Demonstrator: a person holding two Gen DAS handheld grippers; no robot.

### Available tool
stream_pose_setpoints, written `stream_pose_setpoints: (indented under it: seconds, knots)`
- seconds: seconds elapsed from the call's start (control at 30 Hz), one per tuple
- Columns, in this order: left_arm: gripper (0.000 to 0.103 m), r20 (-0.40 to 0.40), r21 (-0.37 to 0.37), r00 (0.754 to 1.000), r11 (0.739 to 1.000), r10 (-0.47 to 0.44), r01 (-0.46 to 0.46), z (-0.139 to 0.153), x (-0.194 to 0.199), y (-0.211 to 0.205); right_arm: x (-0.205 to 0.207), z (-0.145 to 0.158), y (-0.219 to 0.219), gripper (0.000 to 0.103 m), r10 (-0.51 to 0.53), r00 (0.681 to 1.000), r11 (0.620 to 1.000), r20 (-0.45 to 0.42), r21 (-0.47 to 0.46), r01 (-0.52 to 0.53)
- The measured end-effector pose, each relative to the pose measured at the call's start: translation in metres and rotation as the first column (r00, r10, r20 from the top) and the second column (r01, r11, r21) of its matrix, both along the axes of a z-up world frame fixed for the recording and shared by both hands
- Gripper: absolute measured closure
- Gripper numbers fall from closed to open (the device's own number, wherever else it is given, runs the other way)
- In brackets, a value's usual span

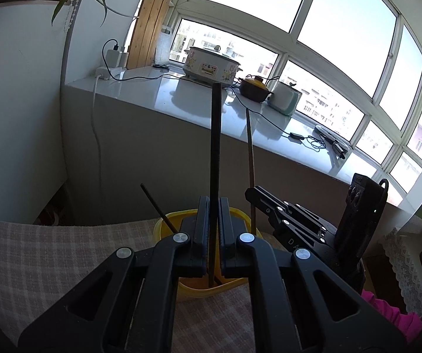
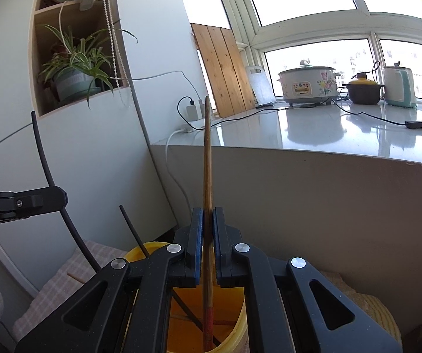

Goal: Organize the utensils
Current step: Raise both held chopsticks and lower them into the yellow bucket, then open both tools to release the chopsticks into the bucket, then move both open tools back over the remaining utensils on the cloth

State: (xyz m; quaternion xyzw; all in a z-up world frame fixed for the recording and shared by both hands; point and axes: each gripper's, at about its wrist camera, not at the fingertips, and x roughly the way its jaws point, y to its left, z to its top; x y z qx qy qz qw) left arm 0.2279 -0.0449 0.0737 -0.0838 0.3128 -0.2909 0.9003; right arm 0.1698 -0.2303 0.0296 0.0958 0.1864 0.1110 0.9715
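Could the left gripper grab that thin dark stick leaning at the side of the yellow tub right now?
Probably not yet. The left gripper is already shut on a dark chopstick standing in the yellow tub. The thin dark stick leans close by, unobstructed, but the gripper must let go first.

The yellow container [image 2: 237, 320] at the bottom centre looked like smooth, slightly glossy plastic, and the chopstick [image 2: 207, 206] rising from it was bare wood with a red-painted lower end. The surface [image 2: 314, 129] under the window at right was polished and mirror-glossy, the plank panel [image 2: 222, 73] unvarnished wood, and the checked cloth [image 1: 64, 253] at lower left coarse-woven and matt.
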Motion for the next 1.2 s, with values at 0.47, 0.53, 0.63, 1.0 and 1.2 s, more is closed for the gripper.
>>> stream_pose_setpoints:
  seconds: [0.47, 0.53, 0.63, 1.0, 1.2]
  knots:
    - [0.089, -0.072, 0.017, 0.997, 1.0, 0.002, -0.001, -0.019, -0.01, -0.001, -0.021, 0.0, 0.002, 0.098, 0.004, 0.999, 1.0, -0.032, -0.012, -0.004]
    - [0.088, -0.066, 0.016, 0.998, 1.0, 0.005, -0.004, -0.019, -0.015, 0.001, -0.025, 0.001, 0.003, 0.097, 0.005, 0.999, 1.0, -0.041, -0.012, -0.006]
    - [0.088, -0.053, 0.014, 0.999, 1.0, 0.011, -0.01, -0.017, -0.024, 0.007, -0.031, 0.001, 0.004, 0.097, 0.014, 0.998, 1.0, -0.064, -0.003, -0.015]
    - [0.088, -0.021, 0.036, 0.996, 0.995, 0.091, -0.091, -0.025, -0.056, 0.053, -0.066, -0.008, 0.024, 0.09, 0.075, 0.984, 0.997, -0.163, -0.015, -0.079]
    - [0.083, -0.117, 0.047, 0.983, 0.989, 0.142, -0.137, -0.058, -0.054, 0.083, -0.081, -0.017, 0.031, 0.079, 0.13, 0.971, 0.992, -0.203, 0.038, -0.124]
